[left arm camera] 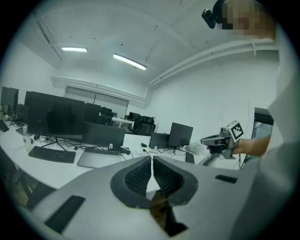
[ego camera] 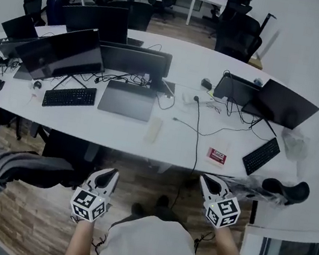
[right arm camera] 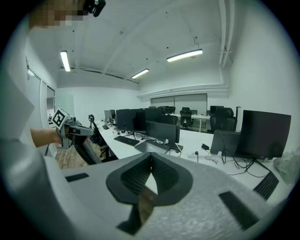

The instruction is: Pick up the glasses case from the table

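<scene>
Spotted the pale oblong glasses case [ego camera: 154, 129] lying flat on the white table [ego camera: 115, 134], just right of the grey laptop [ego camera: 126, 100] by its front right corner, touched by nothing; black keyboard [ego camera: 69, 96] just left of the laptop, black cable [ego camera: 198, 138] and red-and-white box [ego camera: 217, 156] further to its right. Reading left gripper [ego camera: 111, 175] as fully closed, pads pressed together with nothing between, held in front of the laptop past the table edge, well apart from the case. Same for right gripper [ego camera: 207, 181]: jaws together, empty, past the edge, well off to the laptop's front right
</scene>
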A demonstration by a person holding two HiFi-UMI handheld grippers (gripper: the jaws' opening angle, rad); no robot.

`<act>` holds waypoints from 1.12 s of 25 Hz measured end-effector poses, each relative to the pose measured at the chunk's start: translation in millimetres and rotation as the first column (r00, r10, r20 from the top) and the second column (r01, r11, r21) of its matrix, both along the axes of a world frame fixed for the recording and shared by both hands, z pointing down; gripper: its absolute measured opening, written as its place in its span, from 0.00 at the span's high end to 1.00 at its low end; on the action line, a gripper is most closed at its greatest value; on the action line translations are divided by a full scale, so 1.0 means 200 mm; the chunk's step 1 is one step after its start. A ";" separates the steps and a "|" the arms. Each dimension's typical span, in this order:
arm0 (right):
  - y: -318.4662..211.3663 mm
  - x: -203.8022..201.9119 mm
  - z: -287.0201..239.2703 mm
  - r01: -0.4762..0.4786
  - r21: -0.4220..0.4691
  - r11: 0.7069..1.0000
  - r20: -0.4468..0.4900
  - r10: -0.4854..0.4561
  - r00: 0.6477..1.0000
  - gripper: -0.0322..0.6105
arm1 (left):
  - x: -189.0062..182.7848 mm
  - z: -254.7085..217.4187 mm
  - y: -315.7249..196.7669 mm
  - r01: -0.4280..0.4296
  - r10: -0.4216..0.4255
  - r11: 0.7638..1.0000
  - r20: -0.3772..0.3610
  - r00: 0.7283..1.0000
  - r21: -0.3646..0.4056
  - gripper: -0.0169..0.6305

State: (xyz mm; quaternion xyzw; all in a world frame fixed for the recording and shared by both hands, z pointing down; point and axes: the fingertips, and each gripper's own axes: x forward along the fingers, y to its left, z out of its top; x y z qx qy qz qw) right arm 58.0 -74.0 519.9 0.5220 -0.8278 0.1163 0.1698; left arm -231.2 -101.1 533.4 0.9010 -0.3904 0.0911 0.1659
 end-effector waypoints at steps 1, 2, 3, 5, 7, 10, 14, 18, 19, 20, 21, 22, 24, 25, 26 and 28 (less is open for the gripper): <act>-0.02 0.01 0.00 -0.003 -0.003 1.000 0.001 0.003 1.000 0.95 | 0.01 0.00 -0.02 -0.001 0.001 1.000 0.001 1.000 -0.003 0.95; -0.03 0.02 0.01 -0.005 -0.005 1.000 0.002 0.005 1.000 0.95 | 0.01 0.01 -0.03 -0.001 0.001 1.000 0.003 1.000 -0.006 0.95; -0.05 0.02 0.01 -0.006 -0.008 1.000 0.004 0.007 1.000 0.95 | 0.02 0.01 -0.05 -0.002 0.002 1.000 0.004 1.000 -0.010 0.95; -0.10 0.04 0.03 -0.005 -0.011 1.000 0.009 0.005 1.000 0.95 | 0.04 0.02 -0.09 0.000 0.000 1.000 0.008 1.000 -0.017 0.95; -0.17 0.06 0.04 0.001 -0.013 1.000 0.014 -0.001 1.000 0.95 | 0.07 0.04 -0.14 0.005 -0.005 1.000 0.011 1.000 -0.025 0.95; -0.29 0.09 0.06 0.019 -0.018 1.000 0.019 -0.019 1.000 0.95 | 0.12 0.05 -0.23 0.013 -0.013 0.999 0.017 1.000 -0.034 0.95; -0.48 0.14 0.07 0.050 -0.022 0.999 0.016 -0.050 0.999 0.95 | 0.21 0.05 -0.37 0.024 -0.023 0.999 0.029 0.999 -0.039 0.95; -0.66 0.20 0.11 0.073 -0.036 0.997 0.018 -0.072 0.997 0.95 | 0.28 0.09 -0.51 0.041 -0.039 0.998 0.044 0.998 -0.050 0.95; -0.70 0.22 0.12 0.079 -0.039 0.996 0.018 -0.079 0.997 0.95 | 0.29 0.10 -0.55 0.046 -0.043 0.998 0.046 0.998 -0.054 0.95; -0.74 0.23 0.12 0.087 -0.042 0.995 0.017 -0.086 0.996 0.95 | 0.31 0.11 -0.58 0.050 -0.047 0.997 0.050 0.998 -0.056 0.95; -0.78 0.24 0.13 0.096 -0.044 0.994 0.018 -0.095 0.995 0.95 | 0.33 0.11 -0.61 0.054 -0.051 0.997 0.055 0.997 -0.059 0.95; -0.82 0.25 0.14 0.105 -0.047 0.993 0.018 -0.104 0.994 0.95 | 0.35 0.12 -0.64 0.057 -0.054 0.996 0.060 0.997 -0.061 0.95; -0.88 0.29 0.16 0.123 -0.055 0.991 0.019 -0.122 0.992 0.95 | 0.39 0.14 -0.69 0.063 -0.058 0.996 0.073 0.996 -0.068 0.95; -0.91 0.30 0.18 0.130 -0.060 0.990 0.019 -0.129 0.991 0.95 | 0.42 0.15 -0.71 0.064 -0.058 0.995 0.081 0.995 -0.071 0.95; -0.94 0.32 0.19 0.138 -0.065 0.988 0.021 -0.137 0.990 0.95 | 0.44 0.16 -0.74 0.065 -0.058 0.995 0.089 0.994 -0.072 0.95; -1.00 0.34 0.22 0.151 -0.075 0.986 0.031 -0.149 0.988 0.95 | 0.49 0.17 -0.79 0.067 -0.059 0.995 0.104 0.993 -0.074 0.95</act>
